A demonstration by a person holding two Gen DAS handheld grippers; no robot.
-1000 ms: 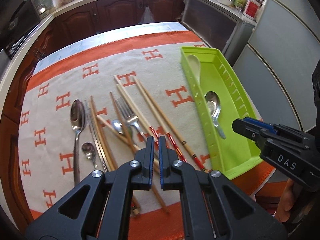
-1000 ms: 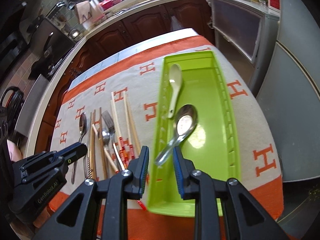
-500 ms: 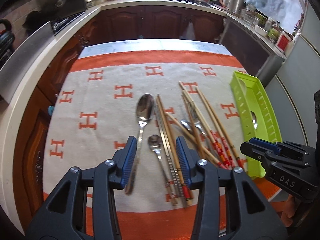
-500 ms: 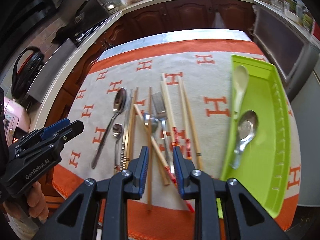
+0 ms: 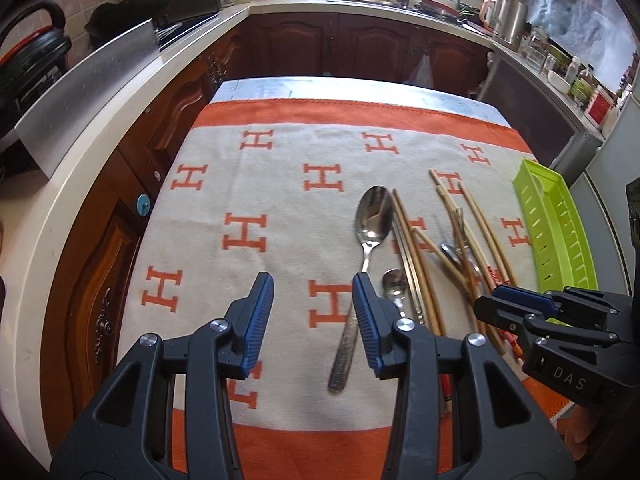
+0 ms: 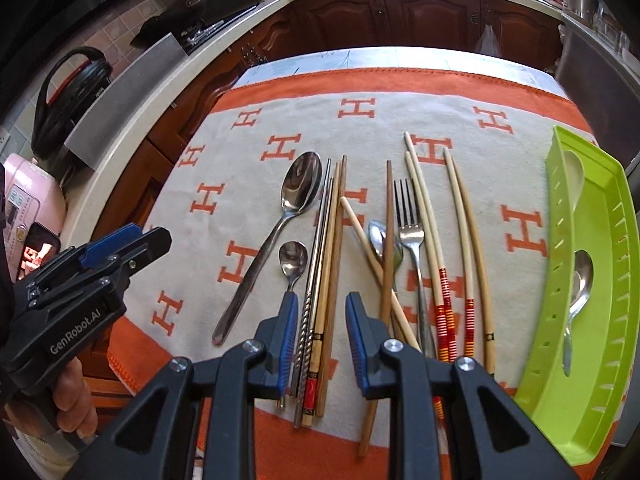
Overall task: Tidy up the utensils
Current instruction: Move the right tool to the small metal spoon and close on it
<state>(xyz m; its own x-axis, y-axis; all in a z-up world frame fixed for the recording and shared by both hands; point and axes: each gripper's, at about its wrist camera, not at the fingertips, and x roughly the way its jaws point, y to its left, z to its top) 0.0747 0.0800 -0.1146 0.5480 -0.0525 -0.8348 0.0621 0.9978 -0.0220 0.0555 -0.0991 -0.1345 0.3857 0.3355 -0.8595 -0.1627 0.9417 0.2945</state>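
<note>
Utensils lie on an orange-and-cream H-pattern cloth (image 5: 280, 184). A large steel spoon (image 5: 370, 236) (image 6: 280, 224) lies leftmost, with a small spoon (image 6: 293, 258), metal and wooden chopsticks (image 6: 326, 264), a fork (image 6: 410, 232) and banded chopsticks (image 6: 442, 280) to its right. The green tray (image 6: 596, 320) (image 5: 560, 232) at the right holds a white spoon (image 6: 574, 176) and a steel spoon (image 6: 578, 292). My left gripper (image 5: 313, 316) is open and empty, just left of the large spoon's handle. My right gripper (image 6: 318, 332) is open and empty, above the near ends of the chopsticks.
The cloth covers a table with dark wooden cabinets (image 5: 340, 44) around it. A counter (image 5: 100, 128) runs along the left. The right gripper's body shows in the left wrist view (image 5: 560, 336); the left gripper's shows in the right wrist view (image 6: 76, 288).
Both grippers swung left, away from the tray and toward the loose utensils. My left gripper went from shut to wide open. The right gripper opened a little wider.
</note>
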